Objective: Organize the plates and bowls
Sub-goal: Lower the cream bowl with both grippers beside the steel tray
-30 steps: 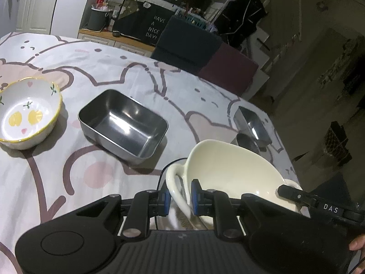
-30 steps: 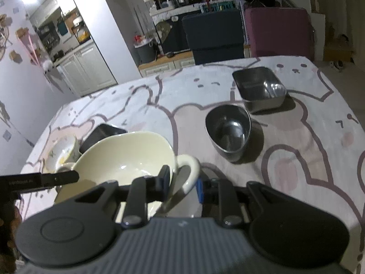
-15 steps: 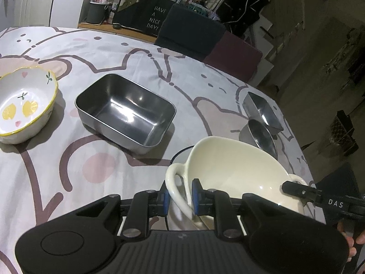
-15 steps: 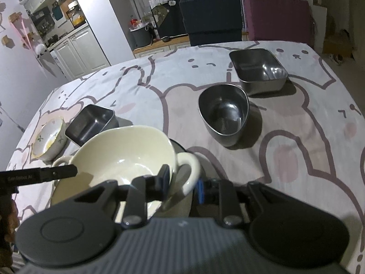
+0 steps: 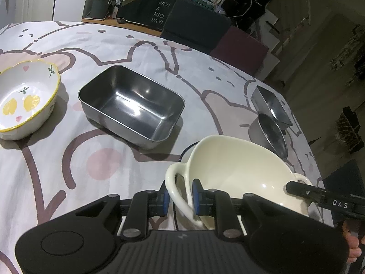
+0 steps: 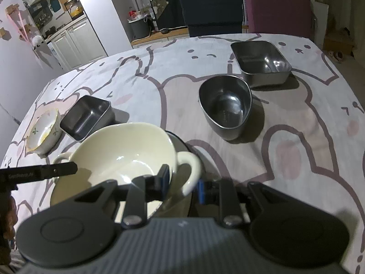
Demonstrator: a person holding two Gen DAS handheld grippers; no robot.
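Left wrist view looks down over the left gripper (image 5: 179, 199), whose blue pads are closed narrow on one loop handle of the cream two-handled bowl (image 5: 237, 171). The other handle, across the bowl, is taken by the right gripper (image 6: 183, 182), and from its own camera that handle sits between the two blue pads, the left pad inside the loop against the bowl's wall and the right pad outside it. So the bowl hangs between both tools, tilted a little, over a dark round plate (image 6: 182, 143) whose rim peeps out beneath it; I cannot tell whether the bowl touches it.

Everything stands on a tablecloth (image 5: 114, 166) printed with cartoon bears. Just beyond the bowl on the left side is a large steel rectangular tray (image 5: 132, 105), and further left, apart from it, a white bowl with a yellow rim and lemon pattern (image 5: 25, 98). Over on the right side sits a rounded steel bowl (image 6: 225, 105) with a smaller steel tray (image 6: 261, 61) just behind it, close together.

Two chairs, one dark blue (image 6: 211, 11) and one maroon (image 6: 279, 11), stand at the far edge of the table
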